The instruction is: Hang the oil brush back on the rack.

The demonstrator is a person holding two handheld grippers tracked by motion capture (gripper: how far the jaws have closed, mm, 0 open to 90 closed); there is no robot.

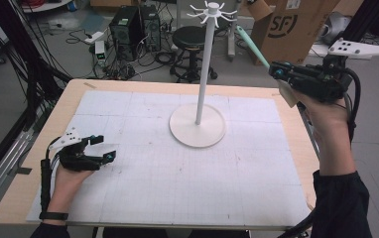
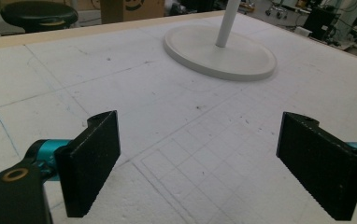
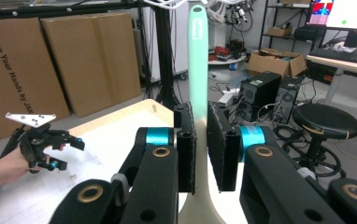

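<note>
Spatula (image 3: 198,70) held high off table's far right corner, handle toward stand top | table (image 1: 143,198) mat bare, wide open room | stand (image 1: 198,126) centre-far, hooks (image 1: 211,12) look empty, hanging likely not yet done | right tongs (image 1: 276,70) clenched on spatula | left tongs (image 1: 103,148) released, resting near left edge

We wear dark sleeves (image 1: 339,203) and a black wristband (image 1: 53,215) on the left wrist. Our grippers (image 3: 201,147) are black with teal collars (image 3: 253,136), brass-ringed pivots (image 3: 160,151) and rough black pads (image 2: 95,161). Each carries a white dotted plate (image 1: 363,48) and black cables (image 1: 44,181).
</note>
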